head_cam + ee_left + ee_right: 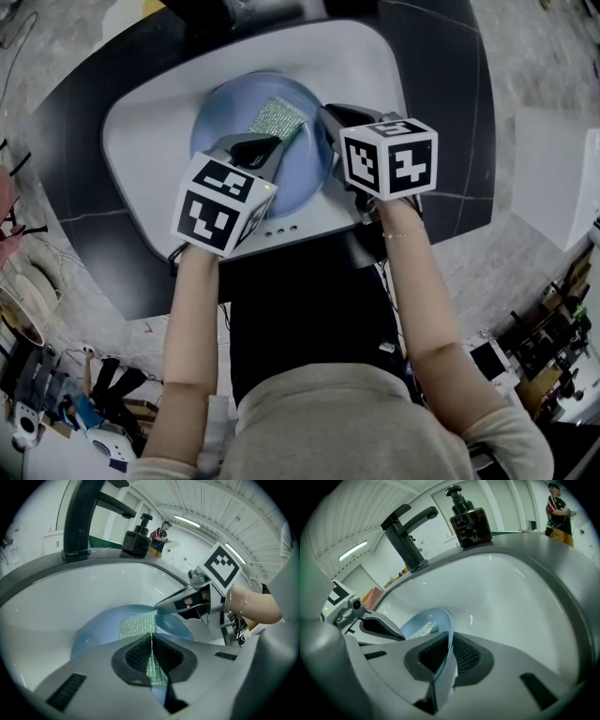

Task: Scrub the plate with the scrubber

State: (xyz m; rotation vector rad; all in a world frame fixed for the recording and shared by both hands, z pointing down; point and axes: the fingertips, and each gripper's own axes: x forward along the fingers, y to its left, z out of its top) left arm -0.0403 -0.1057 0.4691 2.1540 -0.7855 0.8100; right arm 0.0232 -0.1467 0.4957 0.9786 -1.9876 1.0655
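Note:
A light blue plate lies in the white sink, tilted up on its right side. My right gripper is shut on the plate's right rim, which runs between its pads. A silvery-green mesh scrubber rests flat on the plate's inside. My left gripper is shut on the near edge of the scrubber, a thin strip of mesh showing between its pads. In the left gripper view, the right gripper reaches in from the right onto the plate.
A black tap and a dark soap dispenser stand on the far sink ledge. The sink sits in a dark counter. A person stands far behind. Cluttered floor items lie at the lower left.

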